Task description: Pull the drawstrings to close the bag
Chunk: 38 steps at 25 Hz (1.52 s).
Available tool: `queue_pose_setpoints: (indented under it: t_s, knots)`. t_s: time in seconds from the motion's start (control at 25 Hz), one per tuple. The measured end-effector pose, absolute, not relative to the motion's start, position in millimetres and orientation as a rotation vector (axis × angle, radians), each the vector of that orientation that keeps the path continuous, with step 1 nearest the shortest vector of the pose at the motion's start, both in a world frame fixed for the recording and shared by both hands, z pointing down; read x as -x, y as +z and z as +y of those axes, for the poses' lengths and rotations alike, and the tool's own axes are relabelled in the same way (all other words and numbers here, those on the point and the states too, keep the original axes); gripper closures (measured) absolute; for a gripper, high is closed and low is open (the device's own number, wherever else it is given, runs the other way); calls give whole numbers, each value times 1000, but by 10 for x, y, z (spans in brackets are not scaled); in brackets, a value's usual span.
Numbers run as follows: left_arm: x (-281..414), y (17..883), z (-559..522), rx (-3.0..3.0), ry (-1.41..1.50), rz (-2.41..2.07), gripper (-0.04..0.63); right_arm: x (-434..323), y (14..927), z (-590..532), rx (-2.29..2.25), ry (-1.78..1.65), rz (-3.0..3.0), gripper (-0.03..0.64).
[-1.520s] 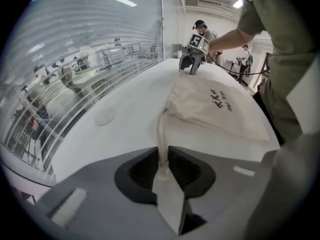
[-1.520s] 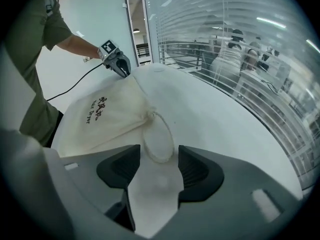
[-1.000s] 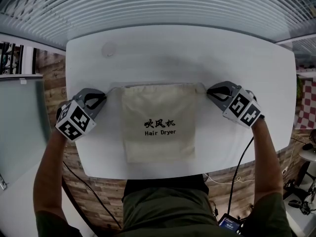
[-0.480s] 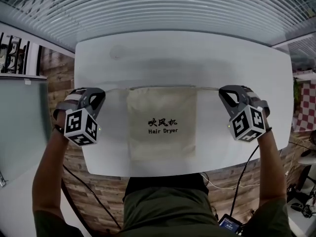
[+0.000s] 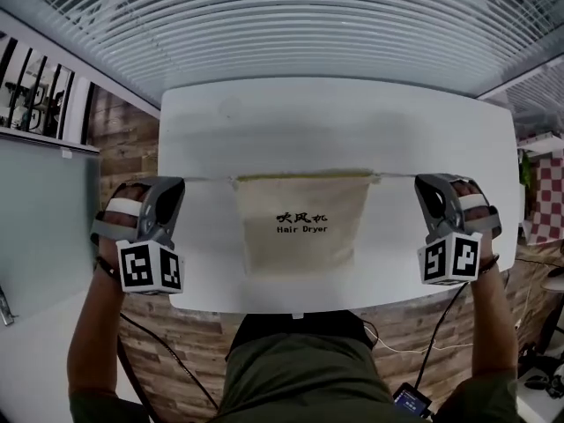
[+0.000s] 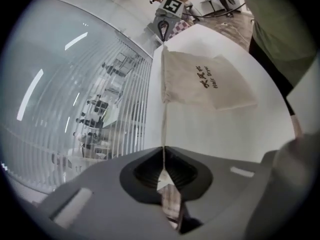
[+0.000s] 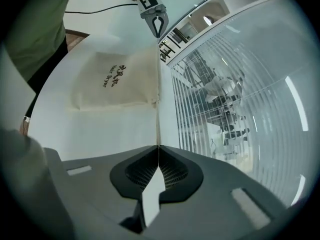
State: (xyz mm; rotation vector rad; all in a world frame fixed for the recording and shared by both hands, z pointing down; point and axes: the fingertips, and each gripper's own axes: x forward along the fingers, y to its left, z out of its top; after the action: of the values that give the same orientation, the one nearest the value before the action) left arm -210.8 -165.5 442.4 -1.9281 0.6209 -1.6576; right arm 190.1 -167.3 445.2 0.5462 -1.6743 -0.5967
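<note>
A cream drawstring bag (image 5: 304,223) printed "Hair Dryer" hangs by its top edge over the white table (image 5: 352,122). Two thin drawstrings run taut sideways from its top corners. My left gripper (image 5: 173,183) is shut on the left drawstring (image 5: 207,180); its jaws have just been closing with the string between them. My right gripper (image 5: 425,183) is shut on the right drawstring (image 5: 395,179). In the left gripper view the string (image 6: 163,124) leads from the jaws (image 6: 163,151) to the bag (image 6: 205,81). The right gripper view shows the same: string (image 7: 158,124), jaws (image 7: 158,149), bag (image 7: 117,81).
Window blinds (image 5: 291,25) run along the table's far side. A wood-patterned floor (image 5: 128,139) lies left of the table. A black cable (image 5: 436,315) hangs from the right gripper. The person's body stands at the near table edge (image 5: 291,311).
Both grippers have risen, rolled upright and moved further apart. The drawstrings have pulled taut and longer, and the bag's top edge has lifted off the table.
</note>
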Motion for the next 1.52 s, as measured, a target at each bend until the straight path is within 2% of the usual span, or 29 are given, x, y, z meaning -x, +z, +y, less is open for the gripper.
queue_pose_setpoints:
  t_s: [0.56, 0.8, 1.52]
  knots:
    - [2517, 3773, -1619, 1854, -1637, 925, 583, -1948, 3862, -1677, -763, -703, -1593, 601]
    - [2462, 3527, -1759, 1844, -1614, 976, 583, -2228, 3709, -1753, -818, -689, -1581, 601]
    - [2857, 3455, -1852, 1908, -1575, 1189, 583, -2709, 3712, -1783, -936, -620, -1528, 601]
